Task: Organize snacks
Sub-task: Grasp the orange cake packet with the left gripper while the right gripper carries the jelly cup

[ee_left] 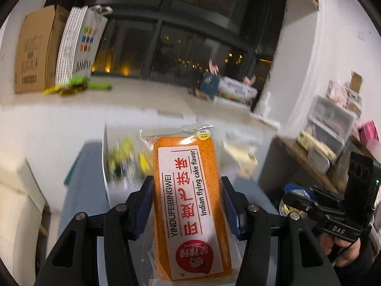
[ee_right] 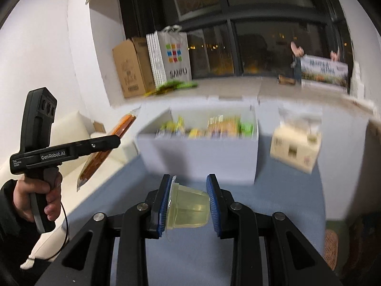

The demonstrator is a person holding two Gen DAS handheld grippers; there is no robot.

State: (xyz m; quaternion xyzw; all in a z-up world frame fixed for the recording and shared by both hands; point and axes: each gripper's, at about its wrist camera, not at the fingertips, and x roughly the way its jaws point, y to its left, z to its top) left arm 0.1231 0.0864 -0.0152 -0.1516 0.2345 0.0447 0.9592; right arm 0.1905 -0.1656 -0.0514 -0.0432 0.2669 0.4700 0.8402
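Observation:
My left gripper (ee_left: 188,188) is shut on a long orange snack packet (ee_left: 190,205) labelled "Indian flying cake flavor", held up in the air with its blue pads on both long sides. The same packet (ee_right: 104,152) shows edge-on in the right wrist view, carried by the left gripper (ee_right: 112,140) in a person's hand. My right gripper (ee_right: 189,197) is shut on a clear yellowish jelly cup (ee_right: 188,208) lying sideways between the pads. Ahead stands a white box (ee_right: 200,157) holding several snack packets. In the left wrist view the box (ee_left: 106,166) is blurred, left of the packet.
A cream carton (ee_right: 295,146) stands right of the white box on the blue-grey tabletop (ee_right: 285,197). A cardboard box (ee_right: 132,68) and a paper bag (ee_right: 175,56) sit on the window ledge. A cream sofa (ee_right: 71,128) is at the left. Shelves with bins (ee_left: 331,128) stand at the right.

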